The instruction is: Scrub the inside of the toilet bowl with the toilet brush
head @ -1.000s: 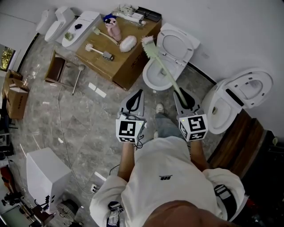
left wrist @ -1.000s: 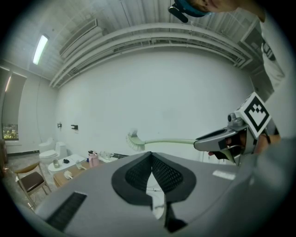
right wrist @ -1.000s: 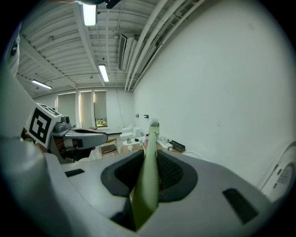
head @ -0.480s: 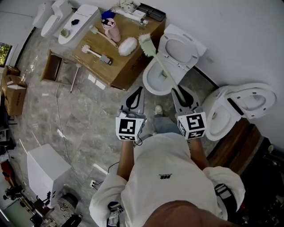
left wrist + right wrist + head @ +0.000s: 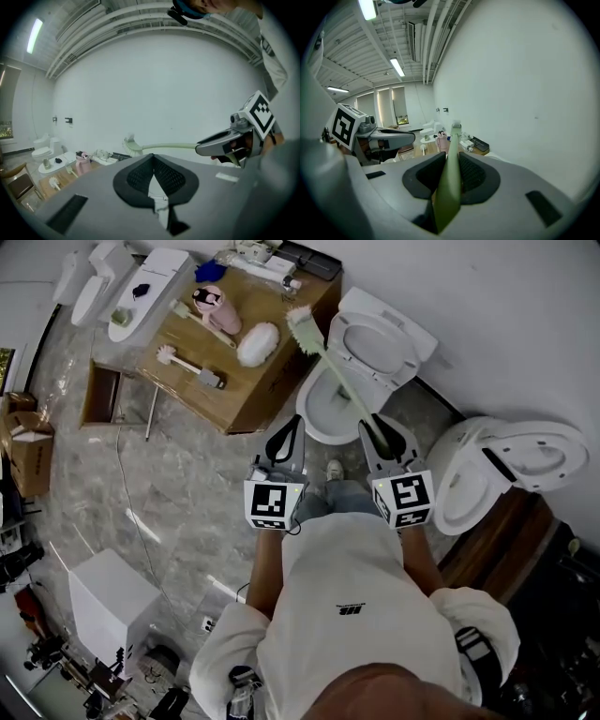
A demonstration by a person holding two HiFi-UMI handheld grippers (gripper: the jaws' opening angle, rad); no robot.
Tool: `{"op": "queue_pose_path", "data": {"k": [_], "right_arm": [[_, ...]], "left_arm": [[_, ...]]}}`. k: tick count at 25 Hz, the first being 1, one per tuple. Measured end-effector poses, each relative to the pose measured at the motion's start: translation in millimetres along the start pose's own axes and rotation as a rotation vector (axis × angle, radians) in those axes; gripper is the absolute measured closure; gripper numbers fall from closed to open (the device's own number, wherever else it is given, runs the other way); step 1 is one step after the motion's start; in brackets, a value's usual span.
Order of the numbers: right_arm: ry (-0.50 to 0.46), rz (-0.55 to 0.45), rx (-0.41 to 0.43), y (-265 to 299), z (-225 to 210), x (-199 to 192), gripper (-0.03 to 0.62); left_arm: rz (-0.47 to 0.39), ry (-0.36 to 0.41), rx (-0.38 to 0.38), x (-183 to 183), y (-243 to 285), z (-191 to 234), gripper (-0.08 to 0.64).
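Since a second ago the person has closed in on the open toilet: the toilet bowl (image 5: 308, 412) now sits just ahead of both grippers, where before it lay farther off. The right gripper (image 5: 378, 432) stays clamped on the lower end of the toilet brush (image 5: 339, 378); its own view shows the pale green handle pinched between the pads. The brush is still raised and slanted away to the left, and its bristle head (image 5: 300, 322) hangs past the bowl's far-left rim, over the corner of the wooden table (image 5: 234, 371), a little further left than before. Judgement: approach is nearly done and scrubbing has not begun; the head must swing back and dip into the bowl. The left gripper (image 5: 289, 439) is shut on nothing, jaws together, held level beside the right. As for room, the raised lid (image 5: 380, 334) and the wall bound the far side, the table edge crowds the left, and a second toilet (image 5: 461, 479) stands near on the right. The opening of the bowl itself looks unobstructed, so a descent from above seems the safest line
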State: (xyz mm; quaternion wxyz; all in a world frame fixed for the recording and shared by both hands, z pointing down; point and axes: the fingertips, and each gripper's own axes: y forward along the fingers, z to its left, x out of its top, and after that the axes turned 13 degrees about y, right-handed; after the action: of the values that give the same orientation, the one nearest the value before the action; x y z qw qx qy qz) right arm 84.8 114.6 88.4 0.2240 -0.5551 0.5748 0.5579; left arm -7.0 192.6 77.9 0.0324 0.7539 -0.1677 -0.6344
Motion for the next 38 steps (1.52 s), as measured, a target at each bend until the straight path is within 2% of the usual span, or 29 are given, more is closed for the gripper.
{"op": "queue_pose_path", "data": {"k": [9, 16, 28, 38], "right_arm": [[0.061, 0.036, -0.065, 32, -40, -11, 0.511], [0.148, 0.080, -0.168, 55, -66, -41, 0.511], [0.338, 0.226, -0.382, 103, -82, -126, 0.511], [0.452, 0.314, -0.492, 136, -84, -189, 0.511]], "left_arm": [[0.019, 0.009, -0.085, -18, 65, 5, 0.549], [0.063, 0.017, -0.205, -50, 111, 8, 0.549], [0.179, 0.031, -0.494, -137, 177, 20, 0.549], [0.249, 0.036, -0.634, -198, 212, 18, 0.549]]}}
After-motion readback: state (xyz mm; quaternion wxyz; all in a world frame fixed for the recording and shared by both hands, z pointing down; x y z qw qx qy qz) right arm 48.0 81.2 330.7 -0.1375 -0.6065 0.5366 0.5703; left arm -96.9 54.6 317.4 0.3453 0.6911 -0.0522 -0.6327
